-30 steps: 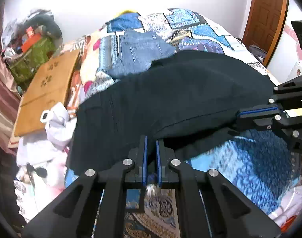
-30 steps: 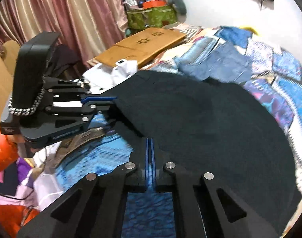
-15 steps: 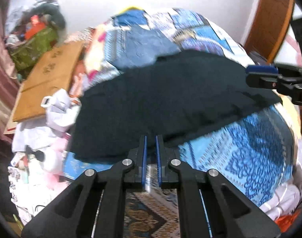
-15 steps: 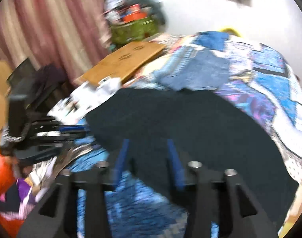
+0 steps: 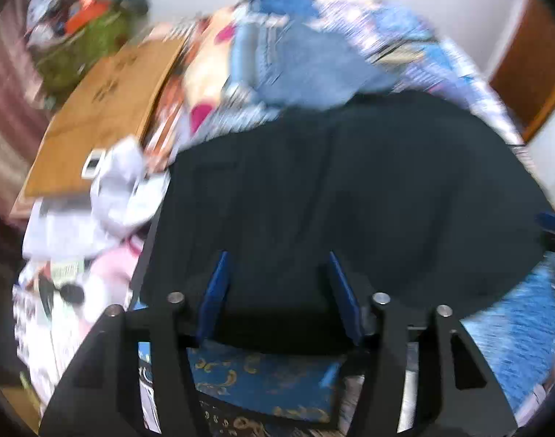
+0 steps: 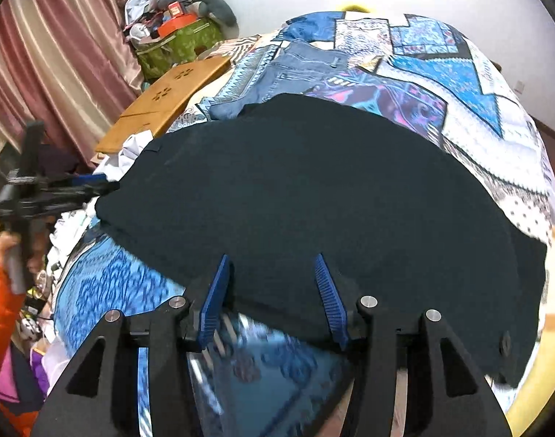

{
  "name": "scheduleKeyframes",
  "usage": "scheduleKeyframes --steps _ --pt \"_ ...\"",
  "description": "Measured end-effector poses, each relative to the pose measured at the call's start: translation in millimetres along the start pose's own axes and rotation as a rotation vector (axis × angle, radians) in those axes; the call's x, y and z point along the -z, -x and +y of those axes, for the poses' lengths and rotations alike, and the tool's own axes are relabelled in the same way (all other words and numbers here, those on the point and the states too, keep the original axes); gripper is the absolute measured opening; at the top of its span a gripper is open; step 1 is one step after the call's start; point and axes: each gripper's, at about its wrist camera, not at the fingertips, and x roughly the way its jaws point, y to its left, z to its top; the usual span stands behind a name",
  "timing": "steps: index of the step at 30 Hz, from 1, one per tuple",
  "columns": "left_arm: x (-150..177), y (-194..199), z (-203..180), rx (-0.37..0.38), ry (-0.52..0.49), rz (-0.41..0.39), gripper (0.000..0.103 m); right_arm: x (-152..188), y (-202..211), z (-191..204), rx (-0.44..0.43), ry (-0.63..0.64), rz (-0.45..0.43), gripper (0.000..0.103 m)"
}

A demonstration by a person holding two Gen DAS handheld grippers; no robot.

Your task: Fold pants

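The dark navy pants (image 6: 313, 196) lie folded in a wide band across the patterned bedspread, also in the blurred left wrist view (image 5: 350, 196). My left gripper (image 5: 277, 266) is open and empty over the pants' near edge; it also shows at the left of the right wrist view (image 6: 95, 184), by the pants' left end. My right gripper (image 6: 272, 269) is open and empty over the near edge of the pants. Its blue pad tip (image 5: 554, 220) shows at the right edge of the left wrist view.
Blue jeans (image 6: 295, 69) lie on the bed beyond the dark pants. A wooden board (image 6: 168, 98), a green bag (image 6: 179, 45) and loose white items (image 5: 120, 185) crowd the left side. Pink curtains (image 6: 40, 58) hang at left; a wooden door (image 5: 525, 73) is at right.
Both grippers have opened and let go of the pants, which now lie flat on the bed. The right opened first, the left after. Both moved over the near edge.
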Motion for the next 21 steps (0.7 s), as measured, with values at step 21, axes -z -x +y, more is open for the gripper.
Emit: scheduleKeyframes --steps 21 --pt "-40.3 45.5 -71.6 0.112 -0.107 -0.106 0.084 69.9 101.8 -112.7 0.196 -0.429 -0.213 0.065"
